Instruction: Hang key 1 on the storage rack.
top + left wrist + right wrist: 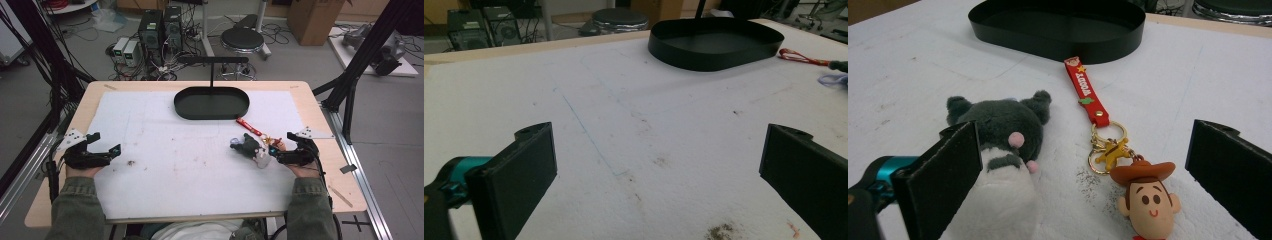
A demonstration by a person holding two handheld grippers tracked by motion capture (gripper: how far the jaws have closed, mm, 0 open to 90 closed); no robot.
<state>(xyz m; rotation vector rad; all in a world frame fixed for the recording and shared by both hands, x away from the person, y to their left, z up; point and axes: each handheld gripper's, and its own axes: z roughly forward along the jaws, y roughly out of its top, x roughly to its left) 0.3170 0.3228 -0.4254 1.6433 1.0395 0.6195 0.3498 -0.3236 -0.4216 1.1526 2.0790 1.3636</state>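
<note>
- While both hands rest low at the near edge of the desk point(310, 107), the right tool point(280, 148) is lined up on two small toys – its jaws stand wide apart, released, gripping nothing.
- Between those jaws lies the cowboy keychain point(1147, 196), head nearest the tool, its gold ring and red strap point(1086, 90) trailing straight ahead toward the black tray point(1058, 27) – likely laid out flat so a jaw can get at it.
- Just by the tool's left jaw sits the grey plush toy point(1000, 150), close against that jaw; whether it touches, I cannot tell.
- The tray waits beyond both toys, bare inside – my read is that it's the drop-off spot.
- Over on the other side, the left tool point(107, 145) is spread just as wide, clasping nothing, with only white mat point(634, 125) between its jaws and the toys well off to its right.
</note>
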